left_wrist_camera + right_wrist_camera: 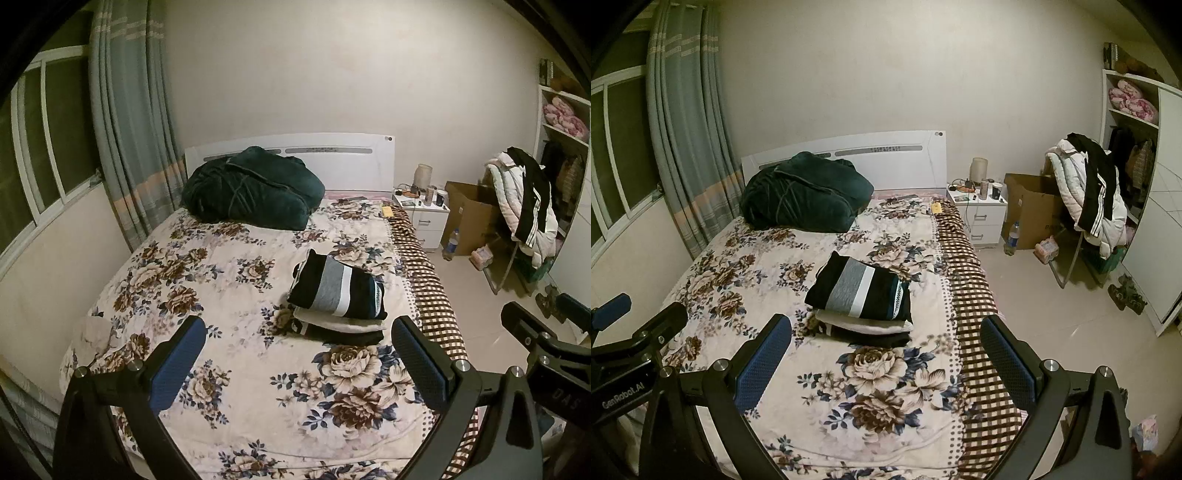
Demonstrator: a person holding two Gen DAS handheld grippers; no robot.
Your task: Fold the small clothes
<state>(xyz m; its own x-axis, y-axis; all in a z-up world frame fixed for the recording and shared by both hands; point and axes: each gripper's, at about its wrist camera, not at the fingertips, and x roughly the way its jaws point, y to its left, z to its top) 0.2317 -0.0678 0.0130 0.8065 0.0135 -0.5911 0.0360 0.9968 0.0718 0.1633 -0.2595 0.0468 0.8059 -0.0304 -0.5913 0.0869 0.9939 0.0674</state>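
A stack of folded clothes lies on the floral bedspread, a black, grey and white striped top uppermost, with a white piece and a black piece under it. It also shows in the right wrist view. My left gripper is open and empty, held above the near part of the bed, short of the stack. My right gripper is open and empty, just to the right of the left one, over the bed's right edge. The left gripper shows at the right view's left edge.
A dark green bundled blanket lies by the white headboard. A white nightstand, a cardboard box and a chair heaped with clothes stand right of the bed. A window and curtain are on the left.
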